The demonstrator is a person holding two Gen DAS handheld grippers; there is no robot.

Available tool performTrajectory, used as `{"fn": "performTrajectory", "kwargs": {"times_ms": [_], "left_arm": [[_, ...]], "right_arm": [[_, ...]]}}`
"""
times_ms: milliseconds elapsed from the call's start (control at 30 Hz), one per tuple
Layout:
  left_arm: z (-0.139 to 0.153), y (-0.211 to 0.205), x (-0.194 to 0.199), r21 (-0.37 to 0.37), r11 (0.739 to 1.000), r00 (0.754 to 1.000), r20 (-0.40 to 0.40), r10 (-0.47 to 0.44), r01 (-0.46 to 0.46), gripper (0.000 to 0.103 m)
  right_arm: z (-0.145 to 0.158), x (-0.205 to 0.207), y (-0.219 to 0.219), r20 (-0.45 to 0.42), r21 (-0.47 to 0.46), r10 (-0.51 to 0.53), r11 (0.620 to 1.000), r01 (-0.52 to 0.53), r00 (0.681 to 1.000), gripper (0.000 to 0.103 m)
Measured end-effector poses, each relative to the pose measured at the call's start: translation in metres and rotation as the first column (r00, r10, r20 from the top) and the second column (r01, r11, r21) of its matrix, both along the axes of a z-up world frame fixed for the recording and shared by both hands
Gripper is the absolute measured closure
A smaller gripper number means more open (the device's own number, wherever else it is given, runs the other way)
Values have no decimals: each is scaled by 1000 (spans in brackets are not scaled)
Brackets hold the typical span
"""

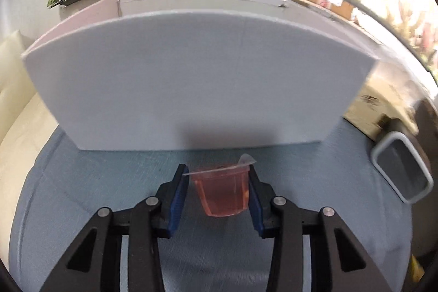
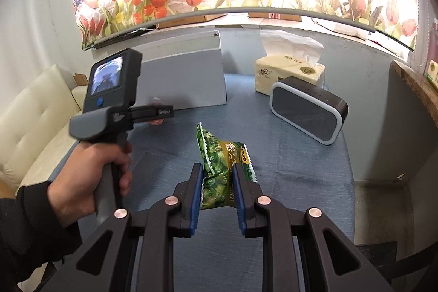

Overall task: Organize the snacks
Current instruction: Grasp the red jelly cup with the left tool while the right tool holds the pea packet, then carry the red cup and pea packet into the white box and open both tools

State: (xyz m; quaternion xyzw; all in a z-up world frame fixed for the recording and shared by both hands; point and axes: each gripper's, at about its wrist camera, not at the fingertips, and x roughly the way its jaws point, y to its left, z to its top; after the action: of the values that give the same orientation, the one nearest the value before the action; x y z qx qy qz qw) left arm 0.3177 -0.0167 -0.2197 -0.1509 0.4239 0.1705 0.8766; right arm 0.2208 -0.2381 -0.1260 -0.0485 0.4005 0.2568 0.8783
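My left gripper [image 1: 219, 177] is shut on a pink jelly cup [image 1: 223, 192], held just above the blue tablecloth in front of the near wall of a white box [image 1: 191, 78]. My right gripper [image 2: 217, 171] is shut on a green snack bag [image 2: 221, 168] and holds it over the middle of the table. In the right wrist view the left gripper [image 2: 161, 112] is at the left, held by a hand, its fingers close to the white box [image 2: 189, 78].
A black speaker with a pale rim [image 2: 308, 110] lies at the right of the table; it also shows in the left wrist view [image 1: 402, 173]. A tissue pack [image 2: 290, 73] stands behind it. A cream sofa [image 2: 35, 116] is at the left.
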Motion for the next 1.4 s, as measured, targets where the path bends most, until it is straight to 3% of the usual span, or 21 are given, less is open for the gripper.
{"fn": "performTrajectory", "kwargs": {"times_ms": [333,400,533,700,900,1067,1167,1400], "left_arm": [[75,30,-102,7,989,977,155,-145,146,58],[95,35,-109,49,980,968,158,-197,191,58],[129,59,-112,46,974,956,188,-225,220,58],[158,85,-79,77,968,946,207,-248,237,58],[172,117,-7,57,966,945,199,-258,252,58],[168,138,40,51,968,955,160,-250,245,58],[159,151,60,10,973,963,138,-231,232,58],[150,154,69,34,972,966,112,-235,232,58]], "right_arm": [[21,-4,30,36,39,30,999,-31,999,80],[27,5,45,20,63,44,997,-45,999,80],[41,25,76,31,69,54,996,-56,998,80],[61,63,123,52,62,71,995,-74,996,80],[67,124,174,37,2,90,996,-90,995,80],[62,174,198,7,-11,69,998,-69,998,80],[60,194,208,1,-24,58,998,-58,998,80],[59,206,219,6,-22,66,998,-66,998,80]]}}
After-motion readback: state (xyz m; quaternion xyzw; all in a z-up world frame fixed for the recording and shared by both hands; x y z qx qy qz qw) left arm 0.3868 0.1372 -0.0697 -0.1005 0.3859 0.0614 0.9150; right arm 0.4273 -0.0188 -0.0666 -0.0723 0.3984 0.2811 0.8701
